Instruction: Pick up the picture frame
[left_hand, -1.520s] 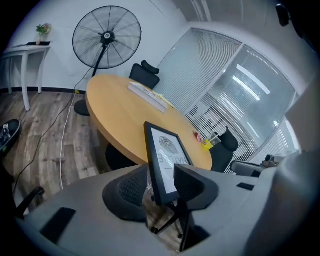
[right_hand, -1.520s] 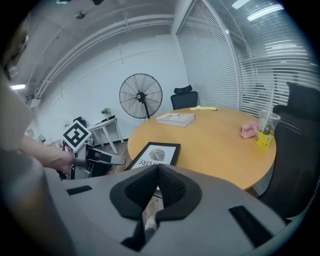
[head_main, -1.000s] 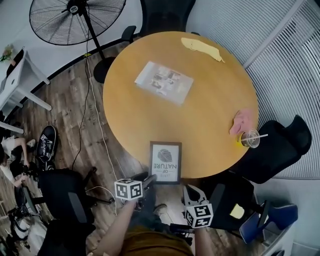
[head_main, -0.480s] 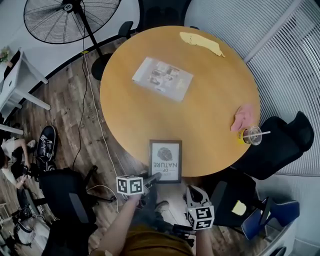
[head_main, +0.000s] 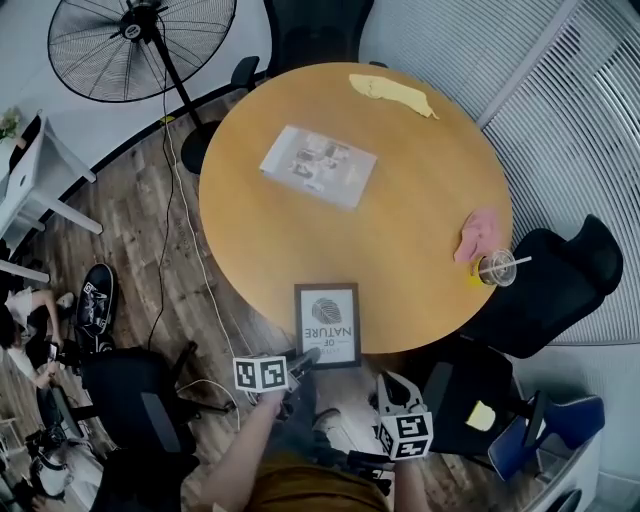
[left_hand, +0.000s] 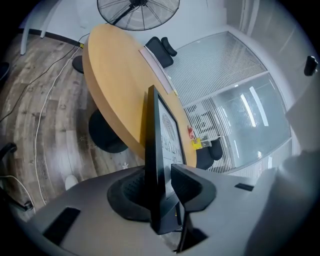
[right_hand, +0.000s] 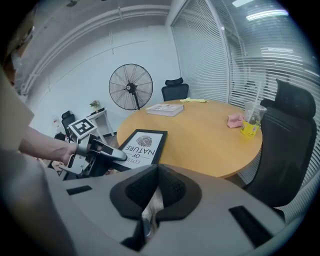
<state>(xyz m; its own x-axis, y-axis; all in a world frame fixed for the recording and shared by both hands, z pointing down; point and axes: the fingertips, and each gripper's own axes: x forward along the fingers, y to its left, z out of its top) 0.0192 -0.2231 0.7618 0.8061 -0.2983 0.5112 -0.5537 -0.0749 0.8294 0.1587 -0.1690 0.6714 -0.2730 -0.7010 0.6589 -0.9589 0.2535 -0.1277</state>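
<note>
Table (head_main: 400, 250): left gripper (head_main: 303, 358) closing astride frame (head_main: 328, 322)

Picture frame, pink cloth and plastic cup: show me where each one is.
picture frame (head_main: 328, 325), head view, on its white print.
pink cloth (head_main: 474, 236), head view, middle of the cloth.
plastic cup (head_main: 497, 268), head view, on its lid.

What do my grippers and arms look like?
Grey bodies and black ribbed pads on left gripper and right gripper; each carries a white cube with black square markers. Bare forearms below a mustard-brown top. Left jaws are closing, frame between them.
</note>
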